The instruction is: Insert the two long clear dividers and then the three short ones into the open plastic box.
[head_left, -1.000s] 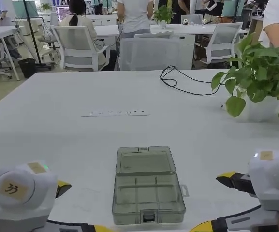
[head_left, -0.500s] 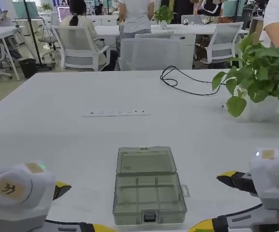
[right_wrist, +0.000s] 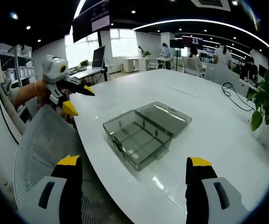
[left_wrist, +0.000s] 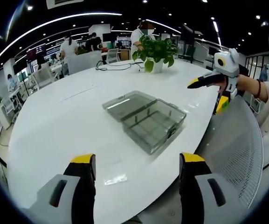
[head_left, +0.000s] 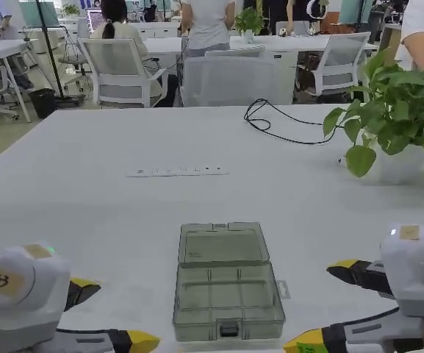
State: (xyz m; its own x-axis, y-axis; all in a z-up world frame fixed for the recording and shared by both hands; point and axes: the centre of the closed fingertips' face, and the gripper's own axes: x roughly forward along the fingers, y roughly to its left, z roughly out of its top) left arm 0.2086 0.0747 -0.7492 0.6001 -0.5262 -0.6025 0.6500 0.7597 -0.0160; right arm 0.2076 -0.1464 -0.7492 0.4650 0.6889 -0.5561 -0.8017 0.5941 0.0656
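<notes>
White, wide worktop (head_left: pixel 123 213) fills the head view, with office chairs and people beyond its far edge. Far right on it stands a leafy green plant in a white pot (head_left: pixel 403 110).

A smoky clear plastic box (head_left: pixel 228 283) lies close to the near edge, open and with nothing in it. Its lid is folded flat away from the person and its deeper base is nearest, the latch facing them. The hinge runs left to right, so lid and base together stretch from near to far.

The box sits between the two tools, touching neither. Left tongs (head_left: pixel 120 315), grey with yellow-and-black tips, hover to the box's left, jaws spread wide and holding nothing. Right tongs (head_left: pixel 311 305) hover to its right, also spread and holding nothing. Both sets point inward toward the box.

A thin black cable (head_left: pixel 285 121) loops near the far edge, and a flat white power strip (head_left: pixel 176 171) lies mid-worktop, well beyond the box.
</notes>
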